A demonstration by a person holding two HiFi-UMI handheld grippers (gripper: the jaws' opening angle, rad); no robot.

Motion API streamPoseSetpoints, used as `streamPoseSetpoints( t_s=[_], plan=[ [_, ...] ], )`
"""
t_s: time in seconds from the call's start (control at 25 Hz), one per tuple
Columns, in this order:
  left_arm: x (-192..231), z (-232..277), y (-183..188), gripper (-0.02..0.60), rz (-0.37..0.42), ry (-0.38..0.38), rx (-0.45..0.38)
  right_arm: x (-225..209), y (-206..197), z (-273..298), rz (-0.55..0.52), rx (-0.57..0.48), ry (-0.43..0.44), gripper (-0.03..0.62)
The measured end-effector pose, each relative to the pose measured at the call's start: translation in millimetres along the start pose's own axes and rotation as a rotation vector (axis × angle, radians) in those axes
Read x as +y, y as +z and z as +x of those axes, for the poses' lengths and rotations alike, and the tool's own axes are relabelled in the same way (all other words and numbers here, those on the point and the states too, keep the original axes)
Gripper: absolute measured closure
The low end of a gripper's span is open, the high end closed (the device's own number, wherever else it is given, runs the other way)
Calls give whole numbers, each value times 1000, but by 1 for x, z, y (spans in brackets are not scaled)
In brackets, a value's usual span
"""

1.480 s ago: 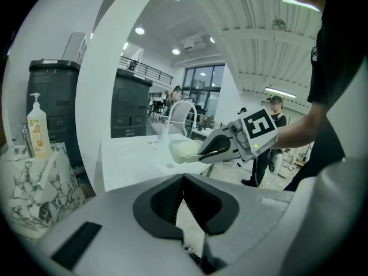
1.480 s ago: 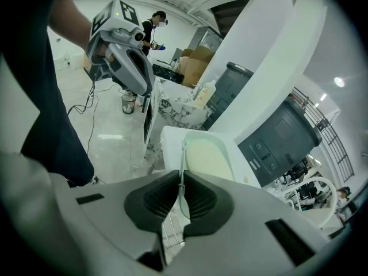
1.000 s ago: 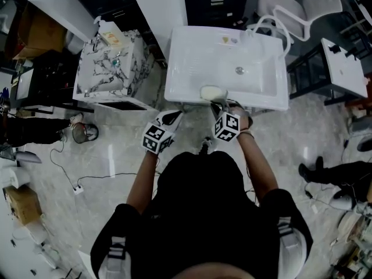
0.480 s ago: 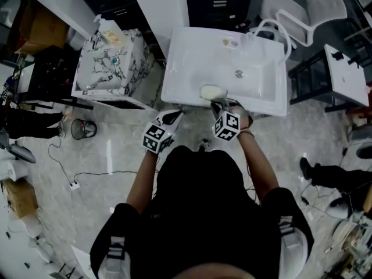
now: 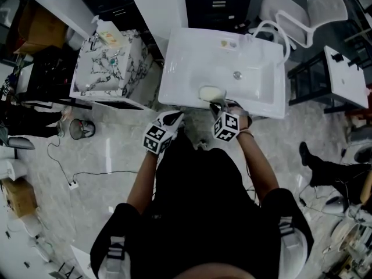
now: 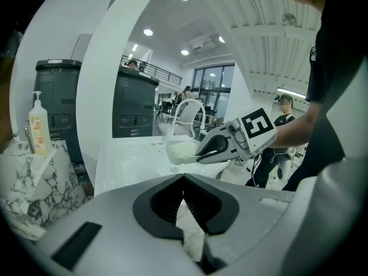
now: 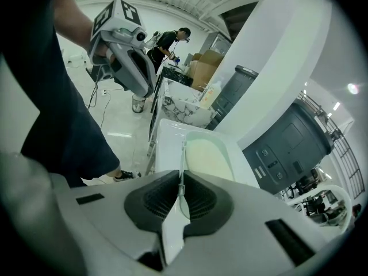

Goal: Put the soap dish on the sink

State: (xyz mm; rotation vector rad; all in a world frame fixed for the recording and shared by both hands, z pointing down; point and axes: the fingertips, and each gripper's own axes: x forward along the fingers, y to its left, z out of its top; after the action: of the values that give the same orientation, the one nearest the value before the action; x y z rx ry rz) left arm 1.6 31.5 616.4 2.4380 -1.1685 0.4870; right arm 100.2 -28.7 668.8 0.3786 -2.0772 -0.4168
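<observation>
A pale green soap dish [image 5: 211, 92] hangs over the front rim of the white sink [image 5: 186, 63], held by its near edge. My right gripper [image 5: 215, 104] is shut on that edge; in the right gripper view the dish [image 7: 208, 159] stretches away from the jaws, its rim pinched between them. The left gripper view shows the dish [image 6: 183, 150] in the other gripper's jaws above the sink [image 6: 126, 163]. My left gripper [image 5: 175, 117] is shut and empty, short of the sink's front left corner, with its closed tips [image 6: 185, 190] low in its own view.
A marble-patterned cabinet [image 5: 107, 63] with a soap bottle [image 6: 38, 126] stands left of the sink. The sink has a drain [image 5: 237, 74] and a curved faucet [image 5: 272, 27] at its back right. White chairs [image 5: 302, 7] stand behind; a cable [image 5: 70, 173] runs across the floor at left.
The whole view has shifted slightly: the sink and dish sit a bit higher and farther left. Both grippers keep their hold and places relative to the sink.
</observation>
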Motion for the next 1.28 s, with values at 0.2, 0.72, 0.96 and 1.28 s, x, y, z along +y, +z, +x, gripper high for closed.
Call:
streamPoseSetpoints(
  t_s=[0.2, 0.72, 0.96, 1.28],
  plan=[
    [6, 13, 5, 581, 5, -16, -5, -9, -8, 4, 21, 13, -7, 579],
    [37, 38, 30, 581, 6, -63, -11, -44, -12, 16, 59, 56, -31, 579],
    [61, 50, 41, 581, 13, -84, -4, -70, -15, 29, 79, 84, -49, 579],
    [100, 70, 60, 581, 17, -109, -3, -98, -8, 51, 105, 102, -56, 579]
  ],
)
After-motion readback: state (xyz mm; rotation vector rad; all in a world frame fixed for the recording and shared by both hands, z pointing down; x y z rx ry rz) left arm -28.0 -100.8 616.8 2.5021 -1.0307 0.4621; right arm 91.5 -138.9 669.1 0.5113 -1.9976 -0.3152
